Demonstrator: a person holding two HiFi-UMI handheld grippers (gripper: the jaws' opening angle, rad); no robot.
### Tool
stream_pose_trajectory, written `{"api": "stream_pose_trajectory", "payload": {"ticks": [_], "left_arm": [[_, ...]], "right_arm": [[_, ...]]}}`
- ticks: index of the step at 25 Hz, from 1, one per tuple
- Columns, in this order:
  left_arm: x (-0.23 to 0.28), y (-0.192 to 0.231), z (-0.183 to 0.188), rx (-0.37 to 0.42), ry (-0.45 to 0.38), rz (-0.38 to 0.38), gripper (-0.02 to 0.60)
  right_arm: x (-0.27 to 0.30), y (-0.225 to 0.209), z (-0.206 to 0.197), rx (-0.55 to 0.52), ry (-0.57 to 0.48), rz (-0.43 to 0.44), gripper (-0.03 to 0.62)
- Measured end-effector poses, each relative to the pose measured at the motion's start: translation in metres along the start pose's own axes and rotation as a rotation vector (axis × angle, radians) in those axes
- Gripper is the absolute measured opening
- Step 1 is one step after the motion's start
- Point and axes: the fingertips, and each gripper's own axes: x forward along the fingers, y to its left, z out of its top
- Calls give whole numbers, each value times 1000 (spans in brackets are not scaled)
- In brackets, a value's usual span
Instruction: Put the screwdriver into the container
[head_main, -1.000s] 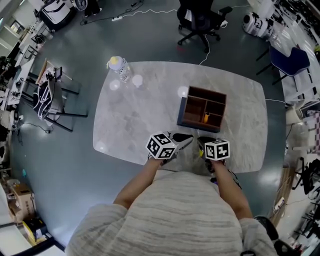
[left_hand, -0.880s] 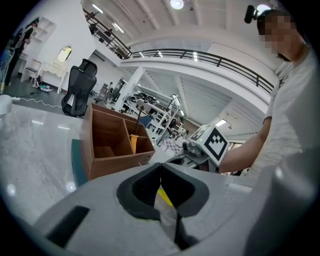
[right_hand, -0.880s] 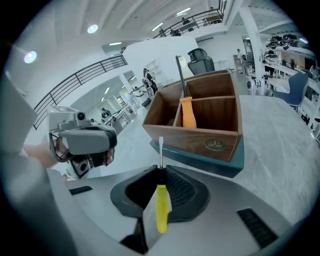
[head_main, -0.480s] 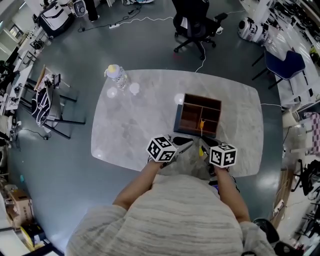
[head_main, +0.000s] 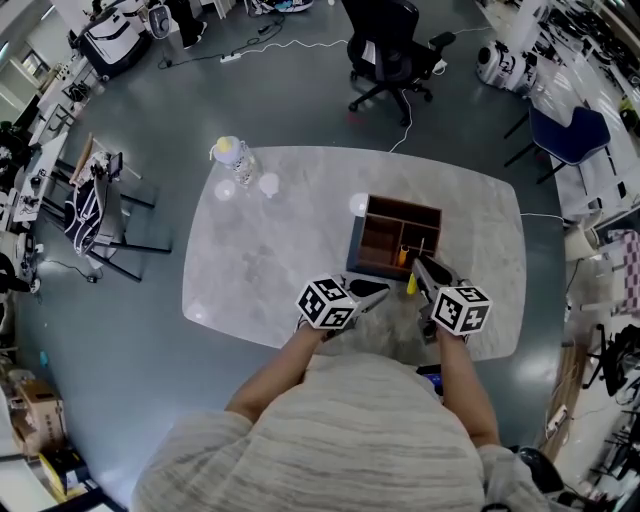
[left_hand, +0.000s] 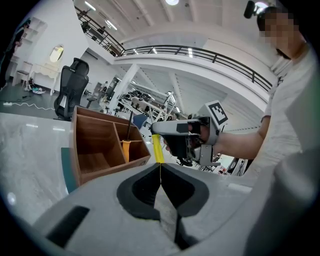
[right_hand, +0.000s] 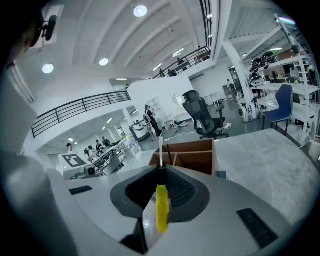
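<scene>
Just short of the wooden container (head_main: 356, 240) on the table (head_main: 260, 240), we hold the yellow-handled screwdriver (right_hand: 161, 212) pinched in our right gripper's (right_hand: 161, 172) fingers; lowering it in is not yet done. Our left gripper (left_hand: 160, 167) hovers alongside, fingers pressed together, empty.

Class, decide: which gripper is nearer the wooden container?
Right. The right gripper, shut on the screwdriver, is at the container's near right corner; the left gripper sits just short of its near edge.
</scene>
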Motion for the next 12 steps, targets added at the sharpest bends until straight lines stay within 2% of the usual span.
{"api": "stream_pose_trajectory", "payload": {"ticks": [5, 12], "left_arm": [[1, 0, 1, 0, -2, 3, 14], [2, 0, -2, -7, 2, 7, 14]], "right_arm": [[6, -9, 19, -14, -108, -36, 54], [15, -23, 32, -8, -207, -95, 54]]}}
